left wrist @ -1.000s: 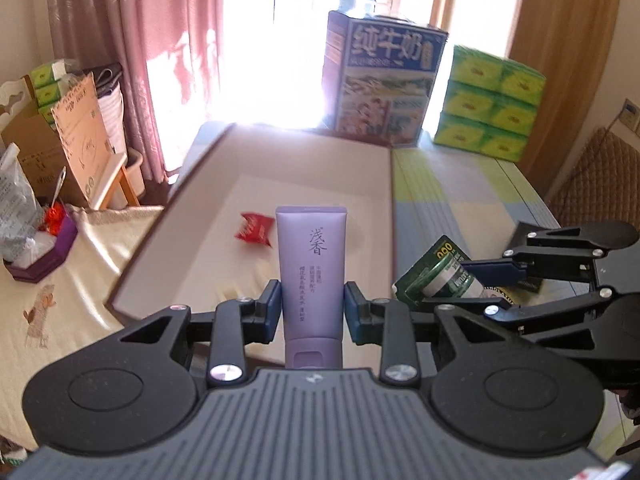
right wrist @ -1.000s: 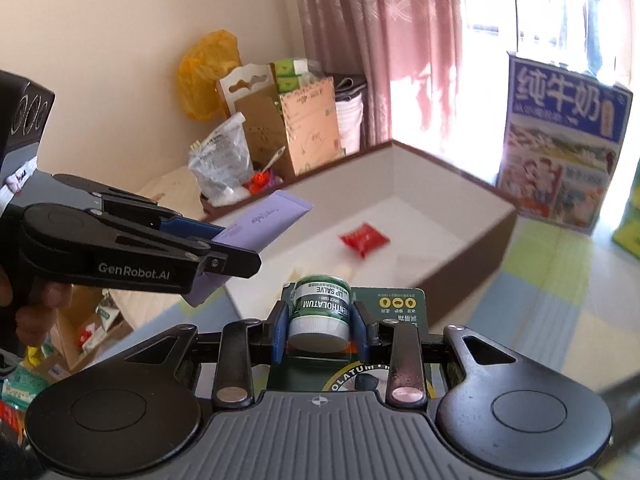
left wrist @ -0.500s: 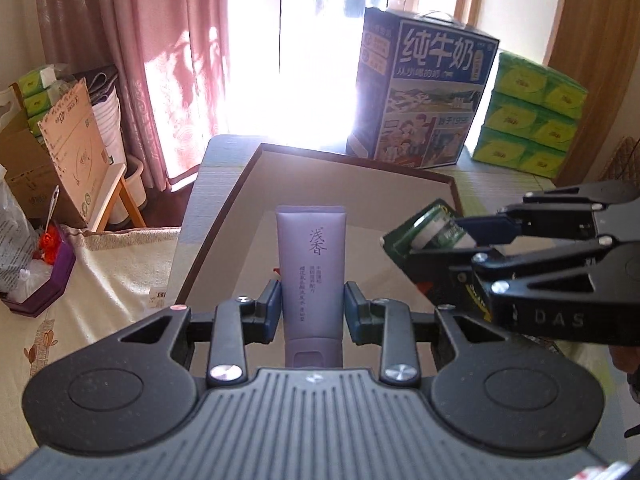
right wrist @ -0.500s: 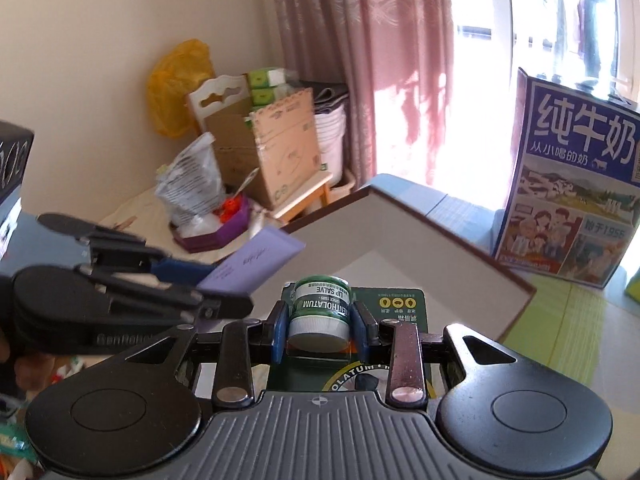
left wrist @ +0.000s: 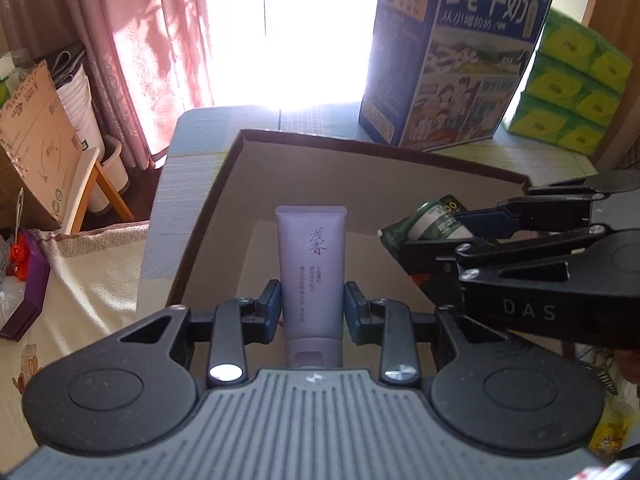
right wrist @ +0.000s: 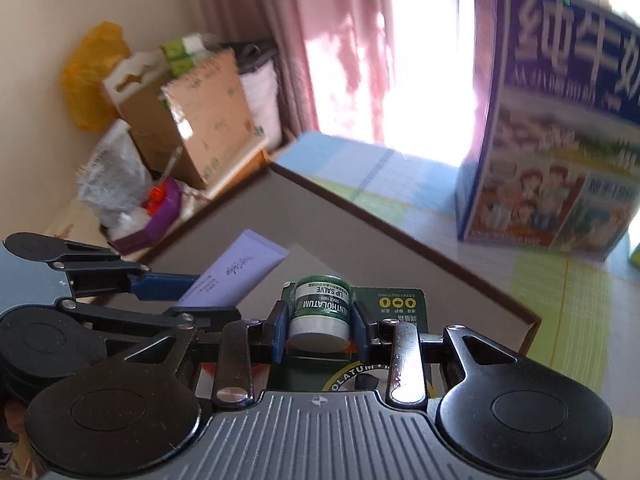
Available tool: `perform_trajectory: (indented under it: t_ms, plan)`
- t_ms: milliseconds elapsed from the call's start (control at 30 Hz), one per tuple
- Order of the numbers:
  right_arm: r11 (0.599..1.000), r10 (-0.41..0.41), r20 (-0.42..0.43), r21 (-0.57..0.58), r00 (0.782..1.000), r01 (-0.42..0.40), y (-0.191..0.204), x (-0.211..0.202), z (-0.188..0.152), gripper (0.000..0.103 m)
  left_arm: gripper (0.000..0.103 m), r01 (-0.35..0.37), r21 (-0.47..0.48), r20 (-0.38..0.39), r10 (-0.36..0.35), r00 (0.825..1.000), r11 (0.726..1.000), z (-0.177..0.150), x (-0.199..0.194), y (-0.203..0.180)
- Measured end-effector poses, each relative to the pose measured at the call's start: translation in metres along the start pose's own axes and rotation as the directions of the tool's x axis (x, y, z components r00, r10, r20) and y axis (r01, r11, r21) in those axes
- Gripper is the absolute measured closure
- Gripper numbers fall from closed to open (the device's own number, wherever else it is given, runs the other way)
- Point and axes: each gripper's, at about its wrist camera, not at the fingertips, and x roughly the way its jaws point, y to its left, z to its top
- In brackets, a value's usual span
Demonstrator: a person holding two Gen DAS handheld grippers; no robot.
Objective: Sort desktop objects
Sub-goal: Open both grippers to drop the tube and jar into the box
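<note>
My left gripper (left wrist: 312,306) is shut on a lilac cosmetic tube (left wrist: 311,264), cap end toward the camera, held over the shallow brown-rimmed cardboard box (left wrist: 360,148). My right gripper (right wrist: 320,326) is shut on a green lip salve jar (right wrist: 320,306) fixed to its green backing card (right wrist: 396,304), also over the box (right wrist: 400,236). In the left wrist view the right gripper (left wrist: 440,228) sits close at the right with the jar (left wrist: 432,222). In the right wrist view the left gripper (right wrist: 200,292) and the tube (right wrist: 236,270) show at the left. The box floor under them is mostly hidden.
A tall blue milk carton box (left wrist: 452,52) stands behind the brown box, with green tissue packs (left wrist: 572,92) to its right. Left of the table are cardboard boxes (right wrist: 192,116), a purple tray (left wrist: 28,280), a yellow bag (right wrist: 88,80) and pink curtains (left wrist: 160,40).
Both grippers have moved forward and down over the brown box, still holding tube and jar. The milk carton box looms larger. The red wrapper seen in the box earlier is now out of sight.
</note>
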Motion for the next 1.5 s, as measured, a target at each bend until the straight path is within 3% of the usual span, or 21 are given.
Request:
perform_trajectory:
  t_ms: [133, 367, 767, 967, 1033, 1100, 1233, 1300, 1500]
  plan:
    - [0.999, -0.020, -0.050, 0.030, 0.999, 0.022, -0.013, 0.020, 0.002, 0.072, 0.075, 0.001, 0.008, -0.054, -0.001, 0.999, 1.000, 0.001, 0.030, 0.002]
    - [0.999, -0.010, -0.095, 0.041, 0.995, 0.014, -0.016, 0.033, 0.001, 0.072, 0.075, -0.029, 0.058, -0.083, 0.034, 0.996, 0.998, 0.005, 0.058, 0.004]
    - [0.997, 0.014, -0.077, 0.075, 0.997, -0.008, -0.021, 0.030, -0.002, 0.072, 0.075, -0.032, 0.086, -0.065, 0.037, 0.997, 0.996, 0.007, 0.053, 0.001]
    - [0.996, 0.040, -0.026, 0.085, 0.999, -0.038, -0.021, 0.022, -0.001, 0.072, 0.074, -0.035, 0.079, -0.072, 0.040, 0.997, 0.996, 0.005, 0.046, 0.000]
    - [0.995, 0.051, -0.014, 0.084, 0.999, -0.050, -0.019, 0.017, 0.000, 0.066, 0.070, -0.032, 0.075, -0.073, 0.038, 0.997, 0.997, 0.003, 0.043, 0.000]
    - [0.995, 0.050, 0.009, 0.087, 0.999, -0.051, -0.018, 0.009, 0.000, 0.040, 0.063, -0.035, 0.071, -0.074, 0.040, 0.996, 0.997, 0.001, 0.039, 0.000]
    - [0.996, 0.071, 0.035, 0.056, 0.997, -0.073, -0.013, -0.009, -0.001, 0.035, 0.054, -0.019, 0.067, -0.065, 0.024, 0.998, 0.998, -0.006, 0.024, -0.001]
    - [0.997, 0.068, 0.044, 0.040, 0.997, -0.070, -0.010, -0.019, -0.004, 0.021, 0.047, -0.015, 0.072, -0.055, 0.019, 0.998, 0.997, -0.011, 0.014, -0.002]
    - [0.999, 0.050, 0.067, -0.012, 0.996, -0.050, -0.001, -0.044, -0.018, 0.007, 0.033, -0.020, 0.076, -0.049, 0.024, 0.999, 0.997, -0.024, -0.012, -0.007]
